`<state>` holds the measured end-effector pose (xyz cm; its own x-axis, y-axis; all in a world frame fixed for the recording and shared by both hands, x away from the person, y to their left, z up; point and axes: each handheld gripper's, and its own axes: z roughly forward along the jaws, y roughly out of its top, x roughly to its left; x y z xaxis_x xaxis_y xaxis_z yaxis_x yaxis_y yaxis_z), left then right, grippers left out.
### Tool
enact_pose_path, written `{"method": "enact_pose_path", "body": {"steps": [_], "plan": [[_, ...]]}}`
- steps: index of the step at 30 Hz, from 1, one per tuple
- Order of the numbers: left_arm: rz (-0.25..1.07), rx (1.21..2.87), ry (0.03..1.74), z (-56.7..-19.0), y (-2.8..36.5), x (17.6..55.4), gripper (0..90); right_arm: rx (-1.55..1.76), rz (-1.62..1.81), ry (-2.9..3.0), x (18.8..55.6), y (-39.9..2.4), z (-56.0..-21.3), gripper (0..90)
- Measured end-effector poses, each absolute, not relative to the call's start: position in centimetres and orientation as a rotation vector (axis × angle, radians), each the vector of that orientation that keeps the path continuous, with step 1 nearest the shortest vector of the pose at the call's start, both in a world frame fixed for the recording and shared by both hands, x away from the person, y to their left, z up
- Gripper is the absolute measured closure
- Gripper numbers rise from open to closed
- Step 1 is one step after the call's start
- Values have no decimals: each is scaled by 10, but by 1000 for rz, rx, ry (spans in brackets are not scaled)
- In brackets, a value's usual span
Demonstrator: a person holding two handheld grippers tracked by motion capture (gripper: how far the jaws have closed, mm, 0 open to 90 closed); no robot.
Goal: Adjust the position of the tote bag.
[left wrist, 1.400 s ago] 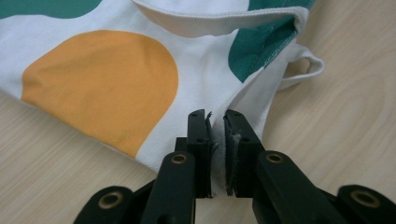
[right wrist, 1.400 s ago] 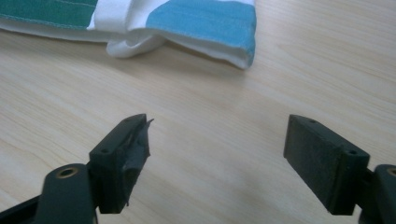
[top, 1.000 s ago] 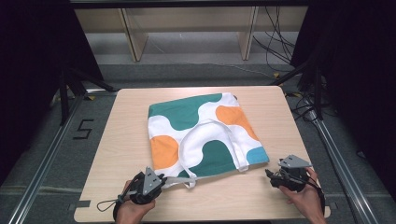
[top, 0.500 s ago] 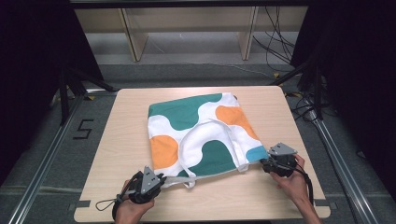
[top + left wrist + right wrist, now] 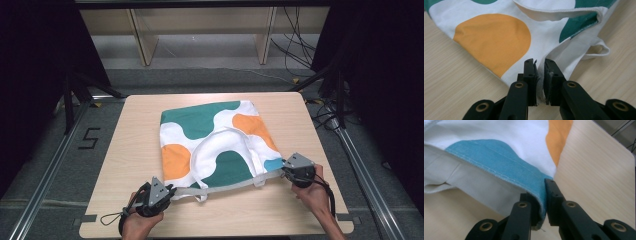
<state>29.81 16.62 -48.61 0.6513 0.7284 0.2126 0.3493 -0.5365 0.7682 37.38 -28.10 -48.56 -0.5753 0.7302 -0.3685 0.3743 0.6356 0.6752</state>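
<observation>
Nearest me, my left gripper sits at the near left corner of the tote bag, its jaws nearly together and pinching the white cloth of the bag's open edge. To the right, my right gripper has just been closing its jaws, and they now clamp the blue near right corner of the same edge, the cloth caught between the pads. Beyond both, the bag lies flat in the middle of the wooden table, its white handle curled on top and its closed end pointing far.
</observation>
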Motion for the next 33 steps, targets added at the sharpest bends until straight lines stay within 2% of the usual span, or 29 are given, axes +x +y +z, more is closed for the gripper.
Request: {"method": "enact_pose_path", "body": {"steps": [5, 11, 17, 18, 23, 26, 28, 32, 33], "plan": [[672, 2115, 846, -487, 168, 300, 799, 887, 745, 2211, 335, -284, -480, 829], [685, 2181, 848, -489, 168, 299, 746, 931, 796, 2212, 292, -287, -477, 814], [680, 2260, 907, -500, 159, 300, 578, 943, 815, 2211, 294, -287, -479, 779], [661, 2256, 958, -501, 157, 298, 560, 949, 822, 2208, 294, -287, -480, 770], [679, 2256, 986, -502, 156, 306, 518, 950, 827, 2199, 296, -288, -481, 729], [679, 2253, 966, -502, 155, 313, 548, 950, 820, 2203, 298, -288, -483, 705], [687, 2258, 892, -502, 155, 317, 645, 962, 813, 2212, 299, -288, -484, 698], [658, 2268, 922, -502, 160, 318, 734, 945, 798, 2248, 304, -290, -489, 652], [683, 2275, 871, -500, 162, 322, 746, 946, 800, 2255, 306, -290, -491, 650]]}}
